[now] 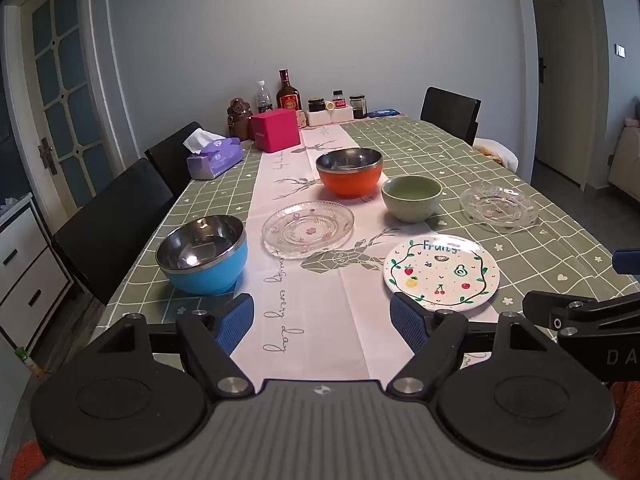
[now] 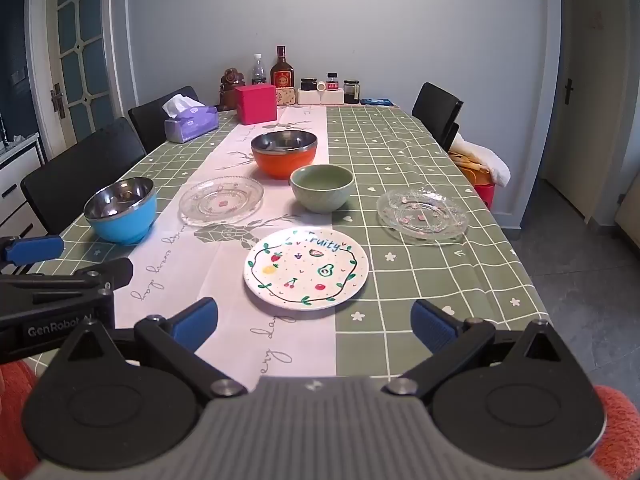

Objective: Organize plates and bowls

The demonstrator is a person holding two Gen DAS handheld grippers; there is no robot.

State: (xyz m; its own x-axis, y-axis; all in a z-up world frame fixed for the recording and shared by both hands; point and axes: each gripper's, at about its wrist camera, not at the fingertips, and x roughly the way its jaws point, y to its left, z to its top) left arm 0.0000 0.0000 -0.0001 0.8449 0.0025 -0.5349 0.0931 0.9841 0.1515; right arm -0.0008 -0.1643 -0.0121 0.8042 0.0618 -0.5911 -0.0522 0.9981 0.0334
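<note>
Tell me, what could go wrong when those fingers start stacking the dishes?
1. The right glass plate lies near the table edge; a nudge could push it off.
2. Both glass plates look thin, so the open right gripper may slip on a rim.
3. The two grippers sit close together; the left gripper could bump the right when both reach for the white plate.

Six dishes stand upright and apart on the counter [image 2: 420, 152]. White fruit-print plate [image 2: 306, 274] lies nearest. From it: blue steel-lined bowl [image 2: 120, 210] at 10 o'clock, clear glass plate [image 2: 221, 200] at 11, pale green bowl [image 2: 322, 188] at 12, orange steel-lined bowl [image 2: 285, 152] beyond that, second glass plate [image 2: 423, 214] at 2 o'clock.
</note>
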